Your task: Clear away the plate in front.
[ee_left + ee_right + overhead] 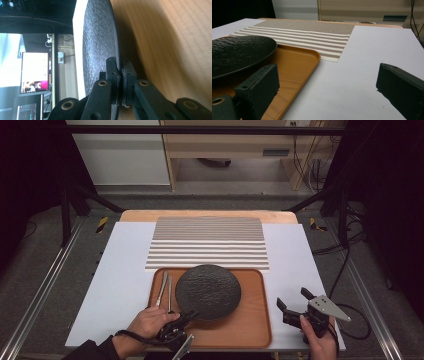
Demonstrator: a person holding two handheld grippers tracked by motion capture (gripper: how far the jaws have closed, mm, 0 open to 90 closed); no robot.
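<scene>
Two utensils (165, 290) left of plate (208, 291), w/ left gripper (191, 315) clamping rim.

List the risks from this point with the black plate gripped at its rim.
1. The left gripper pinches the black plate only at its near rim; lifted from that one edge, the plate may tilt or slip out.
2. The cutlery lies on the wooden tray right beside the plate; a sideways swing could knock it.
3. The right gripper stands open over the table off the tray's right edge, giving the plate no support.
</scene>
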